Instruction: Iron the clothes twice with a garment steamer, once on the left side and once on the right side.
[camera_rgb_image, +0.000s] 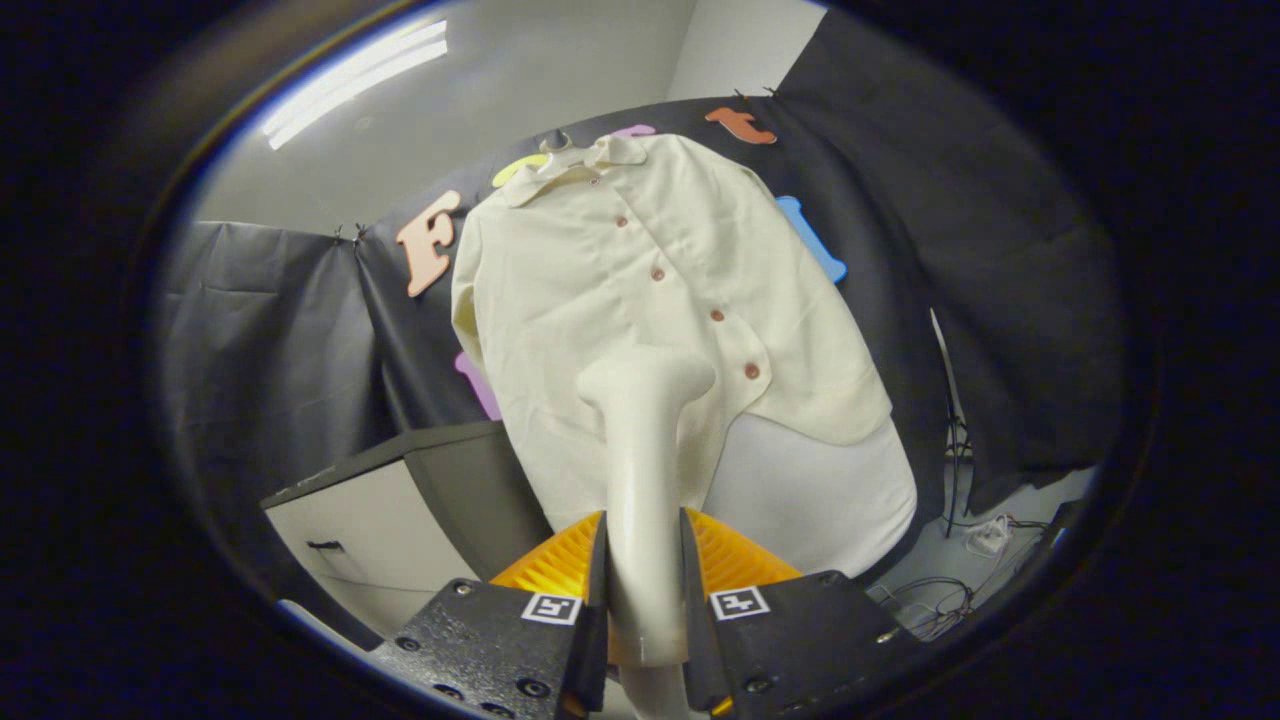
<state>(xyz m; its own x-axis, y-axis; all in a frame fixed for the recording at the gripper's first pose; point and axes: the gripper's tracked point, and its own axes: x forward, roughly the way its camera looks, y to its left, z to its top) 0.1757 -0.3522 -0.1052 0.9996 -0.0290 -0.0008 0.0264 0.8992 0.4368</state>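
Tongs (645, 600) were clamped on the cream steamer (642, 470), both fingers pressing its handle. Steamer's long axis ran straight ahead, head against the hanging cream shirt (640, 290). No legible writing noted.

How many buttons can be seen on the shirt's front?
5, running down the placket of the cream shirt, from below the collar to just beside the steamer head held in the gripper. More may sit behind the steamer.
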